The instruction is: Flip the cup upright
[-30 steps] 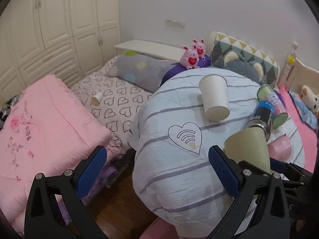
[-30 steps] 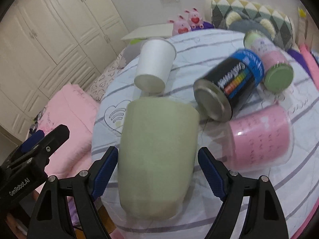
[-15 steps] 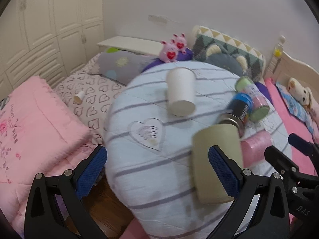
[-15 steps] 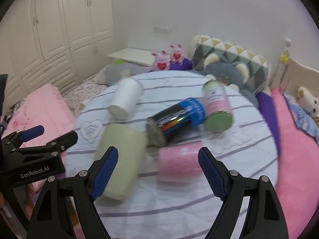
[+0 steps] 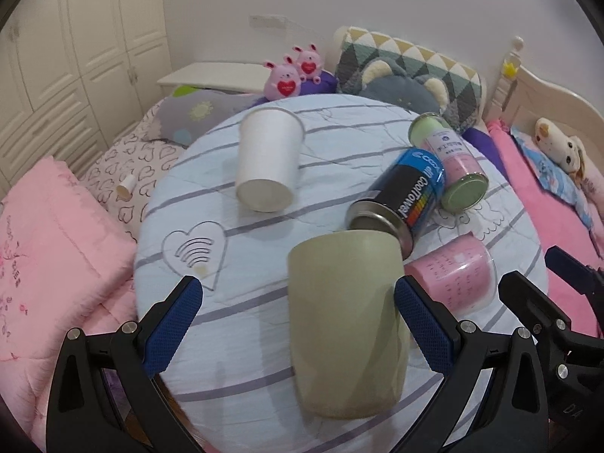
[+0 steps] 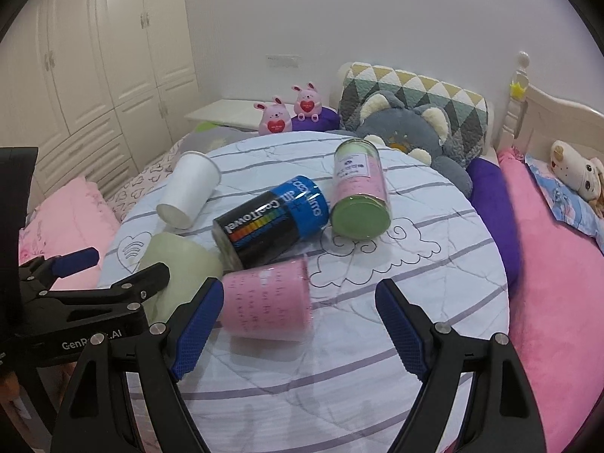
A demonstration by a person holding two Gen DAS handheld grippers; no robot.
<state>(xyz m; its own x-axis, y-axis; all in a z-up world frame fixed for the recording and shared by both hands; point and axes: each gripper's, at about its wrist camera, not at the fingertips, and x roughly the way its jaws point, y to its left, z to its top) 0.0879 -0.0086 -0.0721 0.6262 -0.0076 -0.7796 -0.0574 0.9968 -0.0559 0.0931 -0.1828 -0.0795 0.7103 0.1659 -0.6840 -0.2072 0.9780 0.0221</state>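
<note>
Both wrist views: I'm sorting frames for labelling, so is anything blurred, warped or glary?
Left wrist view: green cup softly blurred up close, CoolTowel can lettering legible, fisheye bends the wardrobe. Right wrist view: mostly sharp, pink cup slightly soft, faint glare on the green-lidded canister, dark vignette corners.

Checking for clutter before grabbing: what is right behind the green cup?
Behind the green cup lies the black and blue can, its metal end at the cup's far edge. A pink cup lies beside. Whether can and cup touch is hidden.

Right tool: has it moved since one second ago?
Yes. The right tool has pulled back and rightward: the green cup, earlier between its fingers, now lies left of them, and the pink cup lies ahead.
</note>
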